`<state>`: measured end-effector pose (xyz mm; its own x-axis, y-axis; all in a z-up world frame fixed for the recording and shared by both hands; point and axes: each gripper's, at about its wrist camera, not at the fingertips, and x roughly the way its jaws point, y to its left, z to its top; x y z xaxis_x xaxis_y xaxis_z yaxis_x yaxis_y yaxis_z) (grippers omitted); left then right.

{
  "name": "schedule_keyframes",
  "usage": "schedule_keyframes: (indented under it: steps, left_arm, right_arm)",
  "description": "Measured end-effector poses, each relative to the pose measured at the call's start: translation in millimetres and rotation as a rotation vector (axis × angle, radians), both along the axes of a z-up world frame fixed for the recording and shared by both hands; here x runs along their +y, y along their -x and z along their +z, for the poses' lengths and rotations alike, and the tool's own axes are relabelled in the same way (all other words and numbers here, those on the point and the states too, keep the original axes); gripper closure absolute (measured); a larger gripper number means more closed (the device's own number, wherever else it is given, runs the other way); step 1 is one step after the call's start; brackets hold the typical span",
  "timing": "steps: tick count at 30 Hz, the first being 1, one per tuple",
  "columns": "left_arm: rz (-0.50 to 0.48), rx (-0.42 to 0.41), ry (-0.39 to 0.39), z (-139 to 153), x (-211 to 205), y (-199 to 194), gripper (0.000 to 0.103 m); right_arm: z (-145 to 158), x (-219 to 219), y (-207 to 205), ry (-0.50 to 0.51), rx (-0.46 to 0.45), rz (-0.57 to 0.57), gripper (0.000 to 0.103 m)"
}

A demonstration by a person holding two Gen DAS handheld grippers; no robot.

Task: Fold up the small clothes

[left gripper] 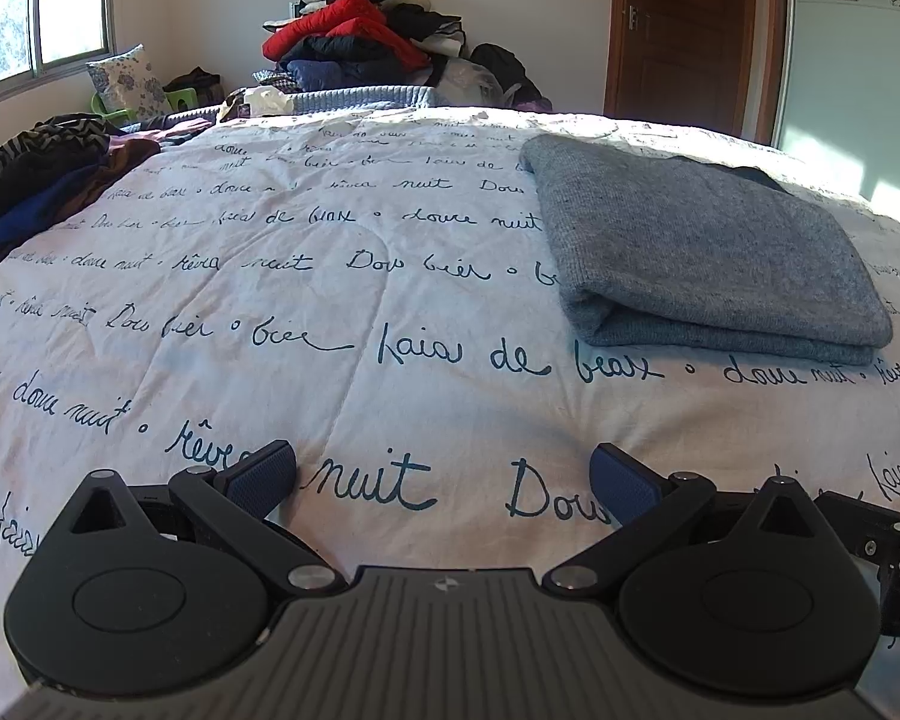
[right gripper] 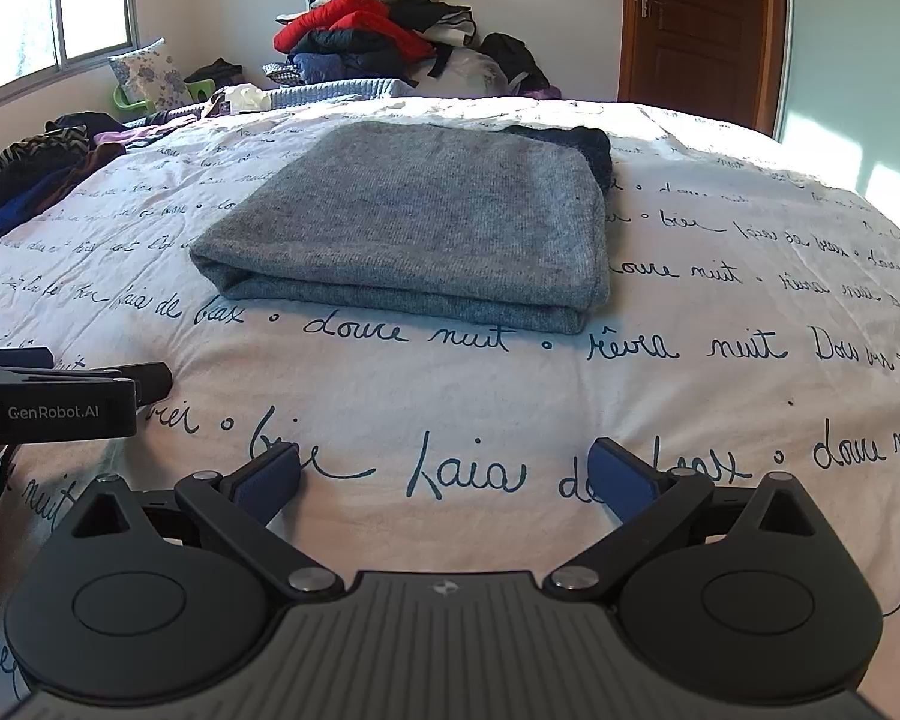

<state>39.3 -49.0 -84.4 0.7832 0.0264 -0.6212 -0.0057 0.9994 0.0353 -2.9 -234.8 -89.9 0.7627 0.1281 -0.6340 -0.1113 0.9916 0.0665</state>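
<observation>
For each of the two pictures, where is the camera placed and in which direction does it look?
Left wrist view: on the left tongs, looking forward and down across the bed cover; the grey folded garment lies ahead to the right. Own open tongs show, empty.
Right wrist view: on the right tongs, same direction; the garment lies straight ahead. Own open tongs show, empty, plus the left tongs' side at the left edge.
Shared: garment, bed cover, clothes pile, door, window.
</observation>
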Motion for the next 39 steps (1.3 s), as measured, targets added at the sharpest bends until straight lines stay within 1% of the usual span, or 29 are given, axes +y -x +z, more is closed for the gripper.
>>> schedule_keyframes:
  steps: [7,39]
  left_arm:
    - [0.001,0.004,0.022,0.1,2.5,-0.1,0.0]
    - [-0.001,0.005,0.033,-0.2,2.3,-1.4,0.0]
  right_arm:
    - [-0.8,0.4,-0.4,0.008,-0.001,0.002,0.0]
    - [-1.7,1.2,-0.7,0.009,-0.002,0.004,0.0]
